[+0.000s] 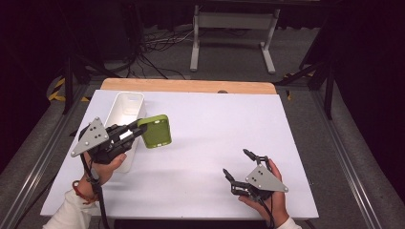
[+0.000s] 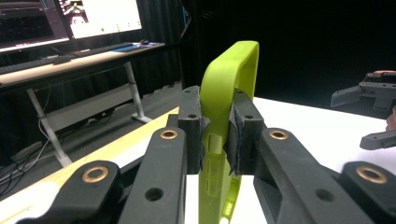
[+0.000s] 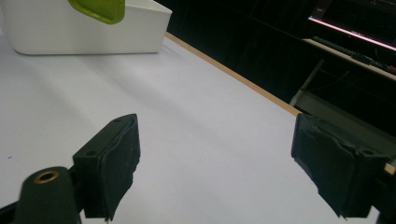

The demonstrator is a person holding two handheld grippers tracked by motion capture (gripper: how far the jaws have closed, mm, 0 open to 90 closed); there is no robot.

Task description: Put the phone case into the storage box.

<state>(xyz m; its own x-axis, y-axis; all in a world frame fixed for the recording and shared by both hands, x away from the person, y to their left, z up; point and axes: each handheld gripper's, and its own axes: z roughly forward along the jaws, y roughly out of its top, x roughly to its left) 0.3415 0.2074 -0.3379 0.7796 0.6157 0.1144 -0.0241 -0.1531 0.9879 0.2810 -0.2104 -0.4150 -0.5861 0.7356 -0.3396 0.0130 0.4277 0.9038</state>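
A lime-green phone case hangs above the white table, beside the right wall of a long white bin. My left gripper is shut on the case's near edge. In the left gripper view the case stands on edge between the two pads, rising past them. My right gripper rests low over the table's front right, open, with nothing between its jaws. The right gripper view looks between its wide-apart pads over bare table to the bin and a corner of the case.
The white table top has a wooden strip along its far edge. Beyond it are cables and a desk frame on the floor. A desk with lit monitors stands behind.
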